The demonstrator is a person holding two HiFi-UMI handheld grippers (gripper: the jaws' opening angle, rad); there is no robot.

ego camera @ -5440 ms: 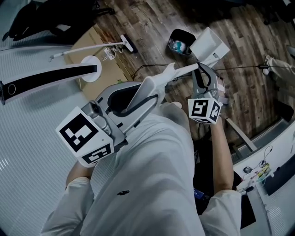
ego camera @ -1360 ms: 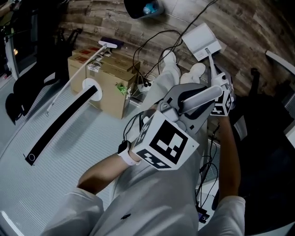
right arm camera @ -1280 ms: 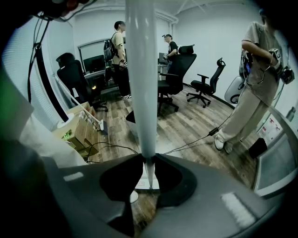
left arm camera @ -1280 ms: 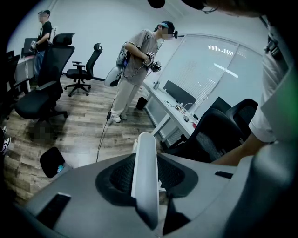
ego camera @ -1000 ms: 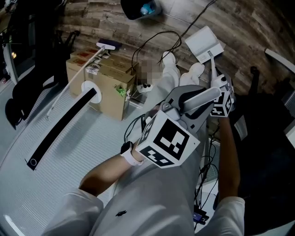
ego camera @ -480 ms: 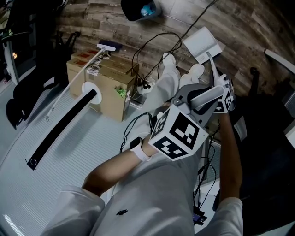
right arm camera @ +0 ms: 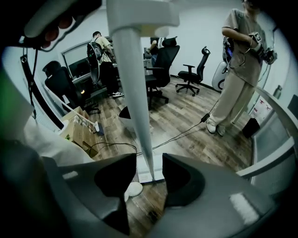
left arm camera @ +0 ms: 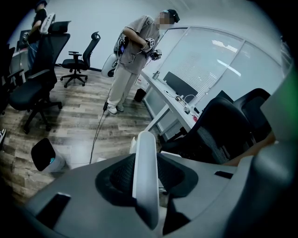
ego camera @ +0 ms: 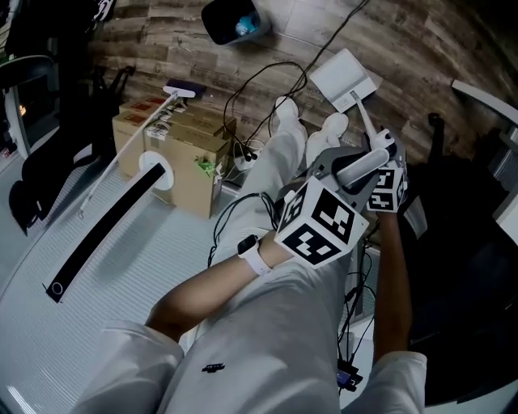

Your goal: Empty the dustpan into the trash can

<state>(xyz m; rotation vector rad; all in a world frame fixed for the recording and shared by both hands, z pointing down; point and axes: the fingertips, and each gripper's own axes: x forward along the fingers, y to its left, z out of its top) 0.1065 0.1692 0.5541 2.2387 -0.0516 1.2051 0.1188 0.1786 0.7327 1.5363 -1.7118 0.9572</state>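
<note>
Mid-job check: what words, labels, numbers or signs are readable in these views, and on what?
None can be read.
Cardboard box labels: too small to read.
Shirt chest mark: too small to read.
Marker cube: black-and-white square pattern only, no letters.

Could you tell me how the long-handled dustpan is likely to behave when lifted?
The dustpan looks like thin white plastic, so it is probably light. Its weight lies at the far end of a long slim handle, so it may swing or tilt when lifted.

White long-handled dustpan [ego camera: 344, 78] rests on the wood floor, apart from the black trash can [ego camera: 232, 19].
</note>
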